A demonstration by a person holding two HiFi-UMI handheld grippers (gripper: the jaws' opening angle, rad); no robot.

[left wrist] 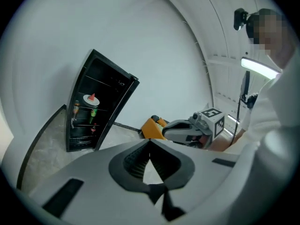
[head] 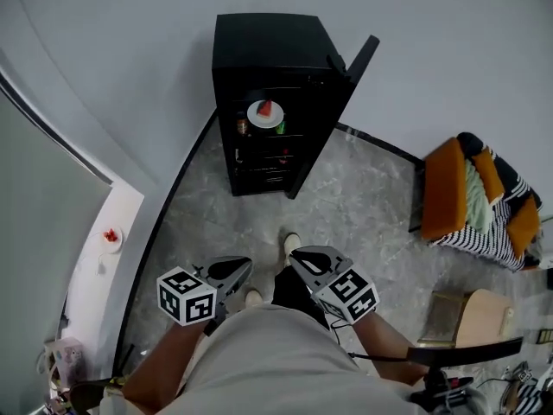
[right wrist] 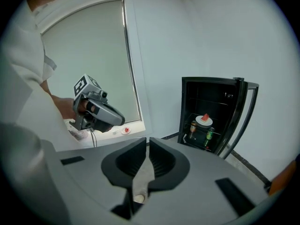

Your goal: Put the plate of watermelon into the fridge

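The black fridge (head: 268, 50) stands open against the wall. A white plate of watermelon (head: 265, 112) sits on its upper shelf, and it shows too in the left gripper view (left wrist: 91, 99) and the right gripper view (right wrist: 204, 120). Both grippers are held close to the person's body, well back from the fridge and holding nothing. The jaws of my left gripper (head: 245, 264) (left wrist: 150, 140) meet at the tips. My right gripper (head: 295, 254) (right wrist: 146, 140) keeps a narrow gap between its tips.
The fridge door (head: 333, 119) swings out to the right. Cans (head: 280, 128) stand on the shelf beside the plate. A second small plate with red pieces (head: 111, 236) lies on the white sill at left. An orange chair with striped cloth (head: 475, 201) stands at right.
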